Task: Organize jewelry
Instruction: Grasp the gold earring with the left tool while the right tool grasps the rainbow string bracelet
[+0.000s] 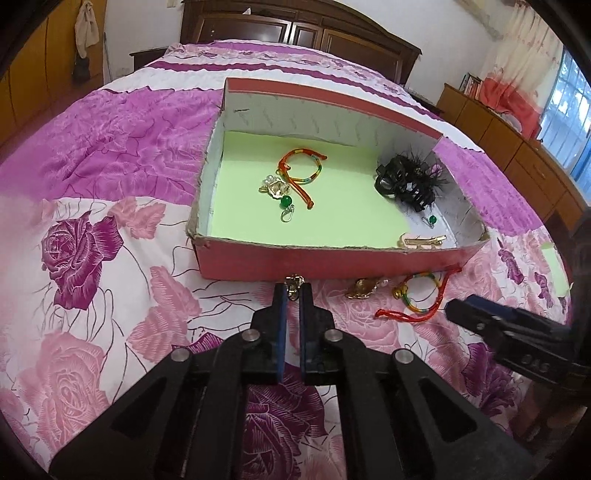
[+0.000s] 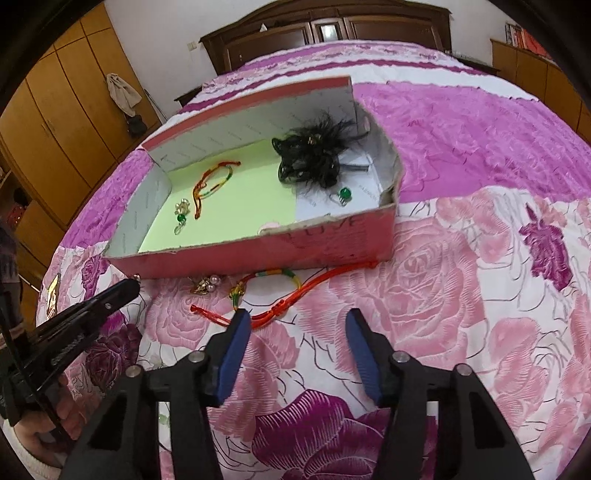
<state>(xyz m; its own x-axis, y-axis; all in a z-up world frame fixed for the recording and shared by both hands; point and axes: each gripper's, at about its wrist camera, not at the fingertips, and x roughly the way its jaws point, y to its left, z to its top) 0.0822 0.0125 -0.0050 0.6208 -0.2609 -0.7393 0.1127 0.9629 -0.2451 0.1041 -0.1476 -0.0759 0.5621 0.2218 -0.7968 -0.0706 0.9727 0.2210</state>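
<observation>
A small gold-coloured trinket (image 1: 294, 286) is pinched between the nearly closed fingers of the left gripper (image 1: 293, 291), just in front of the near wall of the red cardboard box (image 1: 258, 264) that sits on the bed. Inside the box, on a pale green liner (image 1: 332, 206), lie a red braided cord bracelet (image 1: 301, 168), a gold earring with pearls and a green bead (image 1: 275, 192), a black feathery hair clip (image 1: 406, 181) toward the right end, a small green bead charm (image 1: 431, 220) just beside it, and a gold hair clip (image 1: 421, 242) against the near right corner. Outside the box, on the bedspread near its front wall, rest a gold pearl earring (image 2: 205, 286) and a second red cord bracelet with coloured wrapping (image 2: 280, 295), its loose ends trailing along the fabric. The right gripper (image 2: 295, 325) hovers over the bedspread with its blue-padded fingers spread wide and nothing between them, one fingertip just beside the red cord. The bed (image 2: 461, 295) is covered in a pink and purple rose-patterned spread, with a dark wooden headboard (image 1: 295, 33) at the far end and yellow-brown wardrobes (image 2: 62, 103) along the wall.
</observation>
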